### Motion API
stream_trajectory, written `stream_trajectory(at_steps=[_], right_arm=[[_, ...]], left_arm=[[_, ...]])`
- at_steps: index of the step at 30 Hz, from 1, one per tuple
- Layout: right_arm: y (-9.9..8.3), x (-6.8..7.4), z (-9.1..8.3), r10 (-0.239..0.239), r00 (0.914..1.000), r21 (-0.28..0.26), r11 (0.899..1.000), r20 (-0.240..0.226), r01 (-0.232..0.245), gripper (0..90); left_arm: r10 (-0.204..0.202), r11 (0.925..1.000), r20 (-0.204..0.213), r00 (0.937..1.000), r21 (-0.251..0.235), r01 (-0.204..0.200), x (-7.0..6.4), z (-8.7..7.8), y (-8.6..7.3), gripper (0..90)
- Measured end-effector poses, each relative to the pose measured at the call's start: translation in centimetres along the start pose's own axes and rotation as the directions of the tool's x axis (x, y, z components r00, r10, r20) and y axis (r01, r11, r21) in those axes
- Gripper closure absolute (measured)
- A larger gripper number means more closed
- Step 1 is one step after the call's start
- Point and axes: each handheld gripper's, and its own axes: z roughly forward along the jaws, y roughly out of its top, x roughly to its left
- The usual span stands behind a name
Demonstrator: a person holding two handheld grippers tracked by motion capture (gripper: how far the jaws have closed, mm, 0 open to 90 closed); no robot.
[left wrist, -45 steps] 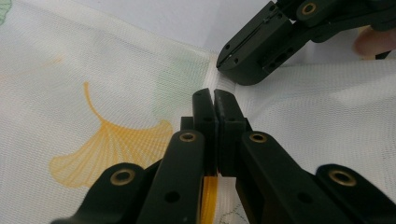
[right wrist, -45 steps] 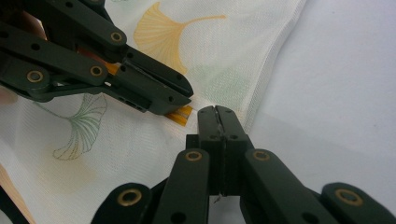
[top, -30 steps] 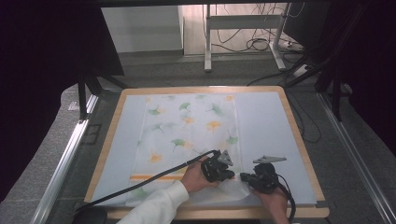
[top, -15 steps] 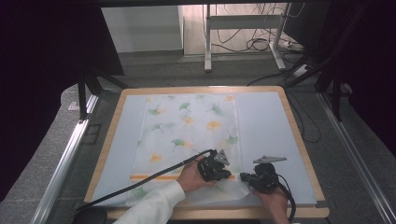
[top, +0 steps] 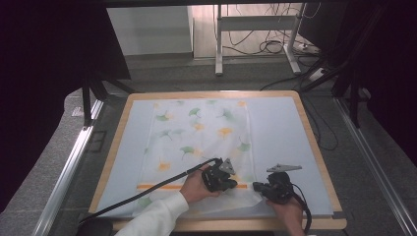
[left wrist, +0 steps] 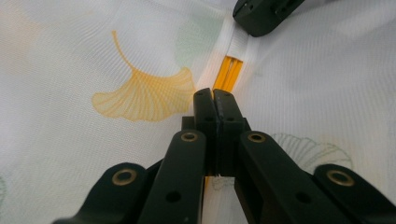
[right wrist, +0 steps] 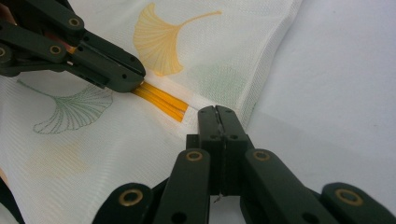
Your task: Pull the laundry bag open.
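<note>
White gauzy cloth [top: 201, 142], printed with green and yellow ginkgo leaves, spread on a pale blue mat [top: 285, 142] across the wood-rimmed board [top: 114, 147], far end flat, near end puckered and lifted a little between the two tools. Left gripper [left wrist: 215, 100] pressed together on a raised fold of that cloth right at the orange stripe [left wrist: 229, 74]; right gripper [right wrist: 216, 114] likewise closed tight on the cloth, just beside the stripe's end and near the cloth's right edge. Judged to be the start of a fold or a lift of the near hem. To do it well: raise both pinches together and at one height, so that the stripe runs straight between them; carry the hem forward over the leaves without dragging the far end; draw the hands slightly apart first to take up the slack, gently, since so thin a weave would likely slip or snag; lay down with side edges matched before letting go. As for containers, just the rimmed board as a shallow tray of sorts, holding the mat and, on it, the cloth.
</note>
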Motion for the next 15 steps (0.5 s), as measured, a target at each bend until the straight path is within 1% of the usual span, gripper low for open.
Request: stream_trajectory(at_steps=[6, 8, 11, 12, 15], right_arm=[[0.00, 0.01, -0.02, -0.005, 1.0000, 0.003, 1.000, 0.001, 0.005, 89.7], [0.00, 0.00, -0.02, -0.005, 1.0000, 0.003, 1.000, 0.001, 0.005, 89.7], [-0.01, -0.01, 0.00, -0.003, 1.0000, 0.000, 1.000, -0.001, 0.003, 89.7], [-0.01, -0.01, 0.00, -0.004, 1.0000, 0.000, 1.000, 0.000, 0.004, 89.8], [-0.01, 0.00, 0.00, -0.004, 1.0000, 0.000, 1.000, 0.000, 0.004, 89.7]], left_arm=[[-0.007, 1.0000, 0.007, 0.9999, 0.002, 0.007, 0.02, -0.10, -0.11, 90.0], [-0.027, 0.9996, 0.017, 0.9995, -0.005, 0.027, 0.21, -0.18, -0.33, 90.0], [-0.028, 0.9996, 0.019, 0.9994, -0.008, 0.028, 0.39, -0.38, -0.60, 90.0], [-0.034, 0.9994, 0.020, 0.9992, -0.008, 0.034, 0.36, -0.45, -0.70, 90.0], [-0.031, 0.9995, 0.015, 0.9994, -0.002, 0.031, 0.44, -0.68, -0.92, 90.0]])
